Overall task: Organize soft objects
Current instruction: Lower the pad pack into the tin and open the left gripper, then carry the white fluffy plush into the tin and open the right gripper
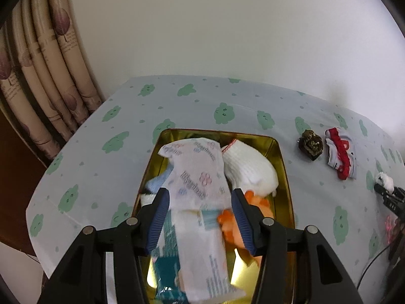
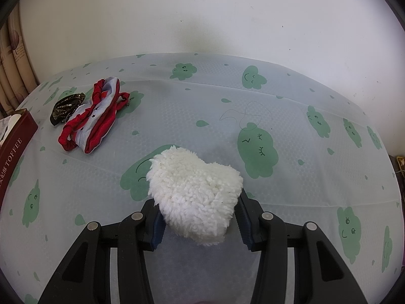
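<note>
My left gripper (image 1: 200, 202) hangs open over a gold-lined tin (image 1: 281, 157). A white printed tissue packet (image 1: 197, 174) lies in the tin between the blue pads (image 1: 160, 210), which do not press on it. Around it in the tin are a white knit sock (image 1: 248, 167), an orange soft toy (image 1: 258, 205), a light blue item (image 1: 157, 183) and a teal packet (image 1: 167, 273). My right gripper (image 2: 200, 215) is shut on a white fluffy piece (image 2: 195, 192), held just above the tablecloth. The fluffy piece (image 1: 384, 181) also shows at the right edge of the left wrist view.
A red and grey frilled cloth (image 2: 93, 116) and a dark patterned scrunchie (image 2: 67, 106) lie on the cloud-print tablecloth (image 2: 291, 101), between the tin's red outer wall (image 2: 12, 147) and my right gripper. A wall stands behind the table, and curtains (image 1: 45, 76) hang at the left.
</note>
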Demonstrator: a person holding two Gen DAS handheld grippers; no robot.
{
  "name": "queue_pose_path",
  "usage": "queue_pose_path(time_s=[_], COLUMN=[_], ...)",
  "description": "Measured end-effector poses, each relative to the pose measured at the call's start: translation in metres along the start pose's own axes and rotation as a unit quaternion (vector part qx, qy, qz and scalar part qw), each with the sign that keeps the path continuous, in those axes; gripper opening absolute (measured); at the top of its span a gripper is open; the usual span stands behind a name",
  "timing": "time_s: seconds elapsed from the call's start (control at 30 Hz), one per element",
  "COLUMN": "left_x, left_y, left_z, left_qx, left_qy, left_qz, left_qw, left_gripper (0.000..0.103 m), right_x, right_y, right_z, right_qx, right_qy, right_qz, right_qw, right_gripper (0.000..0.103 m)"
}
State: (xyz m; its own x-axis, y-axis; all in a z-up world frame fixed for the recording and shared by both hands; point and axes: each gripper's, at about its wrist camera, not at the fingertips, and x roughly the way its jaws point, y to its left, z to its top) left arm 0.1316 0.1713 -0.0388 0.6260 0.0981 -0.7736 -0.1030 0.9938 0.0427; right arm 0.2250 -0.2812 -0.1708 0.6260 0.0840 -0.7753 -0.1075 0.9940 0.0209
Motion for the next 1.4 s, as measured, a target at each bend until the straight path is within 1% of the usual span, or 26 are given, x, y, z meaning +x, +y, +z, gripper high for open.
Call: queue_pose_path(time_s=[0.13,0.27,0.47,0.67,0.87,0.97,1.07,1.17,1.3,1.4], left_x=[-0.012,-0.019,-0.027,-0.030,-0.027,-0.029,-0.030,-0.030,-0.035,-0.036], left_y=[0.003,0.010,0.027,0.047,0.056,0.058,0.061,0.066,0.074,0.080], left_z=[-0.014,-0.025,-0.036,-0.047,-0.054,-0.054,-0.054,-0.055,-0.056,-0.056], left_qx=[0.005,0.000,-0.034,-0.068,-0.058,-0.058,-0.065,-0.078,-0.101,-0.114], left_qy=[-0.024,-0.038,-0.059,-0.074,-0.087,-0.097,-0.100,-0.098,-0.107,-0.109], left_qz=[0.024,0.034,0.031,0.042,0.072,0.071,0.073,0.072,0.078,0.078], left_qw=[0.9994,0.9987,0.9972,0.9941,0.9919,0.9911,0.9902,0.9895,0.9861,0.9844], left_gripper=[0.052,0.052,0.052,0.052,0.052,0.052,0.052,0.052,0.052,0.052], right_x=[0.000,-0.001,-0.001,-0.002,-0.010,-0.021,-0.035,-0.049,-0.066,-0.078], right_y=[0.000,0.002,0.005,0.009,0.018,0.030,0.048,0.075,0.122,0.163], right_z=[0.000,0.000,0.001,0.002,0.008,0.015,0.024,0.034,0.045,0.049], right_qx=[-0.001,-0.004,-0.011,-0.010,-0.001,-0.005,-0.015,-0.028,-0.065,-0.097], right_qy=[0.000,-0.001,-0.002,0.002,0.005,-0.004,-0.018,-0.029,-0.040,-0.046], right_qz=[-0.001,-0.005,-0.011,-0.022,-0.027,-0.023,-0.008,0.022,0.064,0.101], right_qw=[1.000,1.000,1.000,1.000,1.000,1.000,1.000,0.999,0.995,0.989], right_gripper=[0.045,0.045,0.043,0.040,0.039,0.039,0.039,0.039,0.039,0.039])
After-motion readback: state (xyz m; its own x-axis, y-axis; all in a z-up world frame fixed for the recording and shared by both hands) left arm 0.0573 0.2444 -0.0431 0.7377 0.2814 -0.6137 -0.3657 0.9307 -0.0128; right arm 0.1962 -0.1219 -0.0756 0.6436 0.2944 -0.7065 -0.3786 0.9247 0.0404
